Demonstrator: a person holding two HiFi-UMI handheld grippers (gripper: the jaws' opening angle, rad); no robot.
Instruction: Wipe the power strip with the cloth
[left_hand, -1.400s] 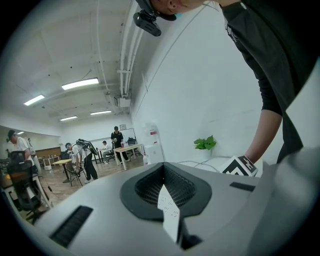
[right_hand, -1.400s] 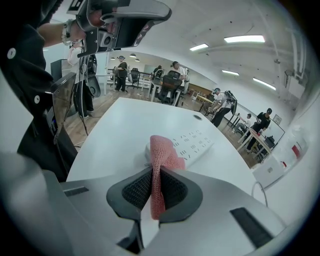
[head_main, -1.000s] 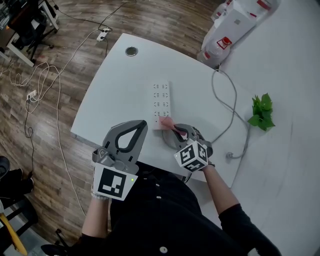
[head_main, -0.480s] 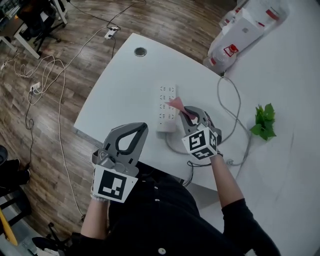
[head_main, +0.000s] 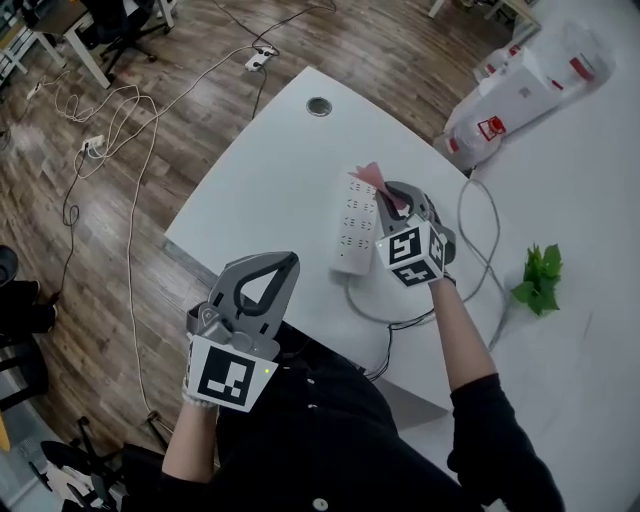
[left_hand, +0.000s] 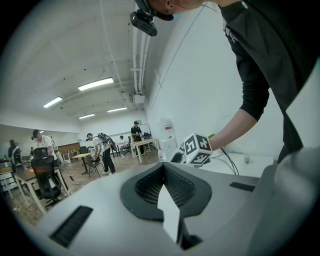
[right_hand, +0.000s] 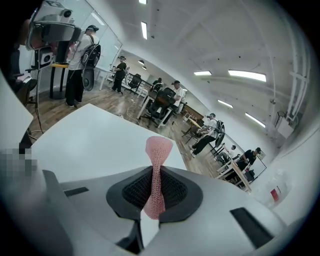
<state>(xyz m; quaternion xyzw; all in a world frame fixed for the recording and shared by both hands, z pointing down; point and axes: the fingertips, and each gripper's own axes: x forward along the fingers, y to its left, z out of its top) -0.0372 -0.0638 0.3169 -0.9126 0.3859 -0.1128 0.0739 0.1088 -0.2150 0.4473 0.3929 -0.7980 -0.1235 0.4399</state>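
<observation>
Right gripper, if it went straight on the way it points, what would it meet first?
Probably nothing: the right gripper, shut on the pink cloth, points across bare white table toward its far edge. Depth is unclear; it might graze the table.

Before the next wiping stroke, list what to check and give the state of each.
1. Grip on cloth in right gripper jaws: ok.
2. Contact of cloth with power strip: cannot tell; it sits at the strip's far end.
3. Lie of power strip, flat on table: ok.
4. Strip's top free of other things: ok.
5. State of left gripper, shut, empty, away from the strip: ok.
</observation>
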